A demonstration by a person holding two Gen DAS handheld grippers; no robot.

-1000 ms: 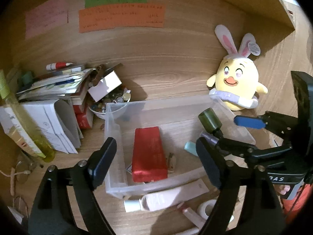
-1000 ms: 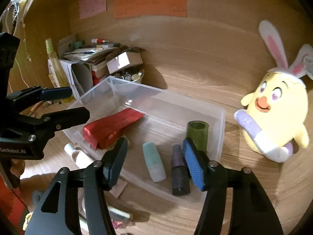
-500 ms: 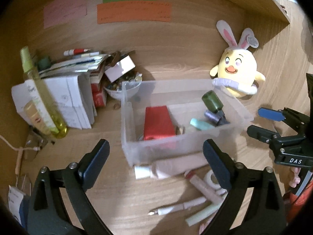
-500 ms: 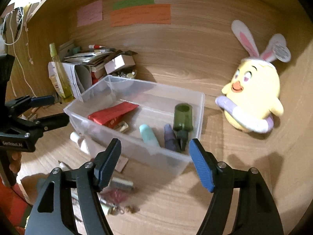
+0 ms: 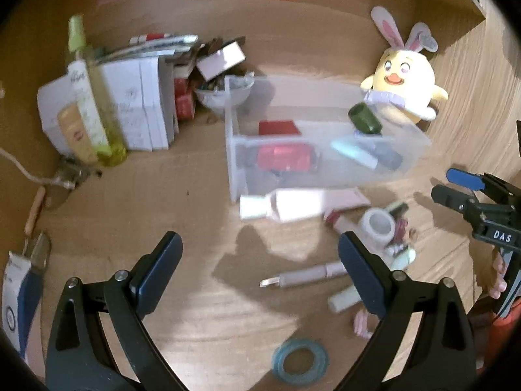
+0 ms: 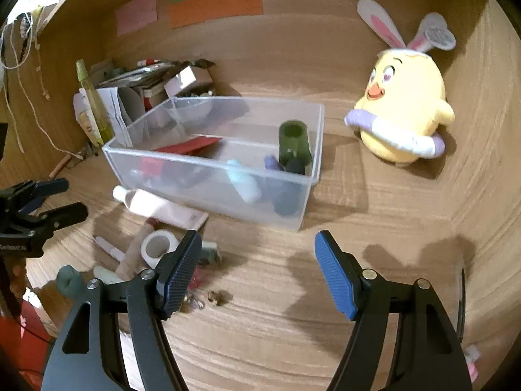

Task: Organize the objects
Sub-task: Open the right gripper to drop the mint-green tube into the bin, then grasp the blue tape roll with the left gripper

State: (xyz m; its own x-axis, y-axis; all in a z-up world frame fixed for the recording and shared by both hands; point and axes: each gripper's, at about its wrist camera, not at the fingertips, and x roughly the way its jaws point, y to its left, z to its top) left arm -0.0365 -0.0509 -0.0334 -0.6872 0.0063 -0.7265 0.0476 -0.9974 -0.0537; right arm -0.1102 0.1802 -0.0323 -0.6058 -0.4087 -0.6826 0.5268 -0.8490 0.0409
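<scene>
Both grippers have pulled back from the clear bin (image 6: 215,163) since a moment ago, so the loose things in front of it now show. The left gripper (image 5: 259,272) hangs with its jaws spread wide and nothing between them, over bare wood near the front edge of the desk (image 5: 146,202). The right gripper (image 6: 257,273) is just as wide and empty, in front of the bin's right end.

The bin sits toward the back of the desk. Inside it lie a red packet (image 6: 189,146) at the left, a pale blue tube (image 6: 244,182) in the middle and a dark green bottle (image 6: 293,141) leaning in the right corner.

A white tube (image 5: 293,203) lies along the bin's front wall, touching it or nearly so; the blur makes that hard to judge. Nearer the front edge sit a roll of white tape (image 5: 377,228), a pen (image 5: 302,275) and a blue tape ring (image 5: 299,361). A yellow plush chick (image 6: 403,114) stands by the back wall, right of the bin.
</scene>
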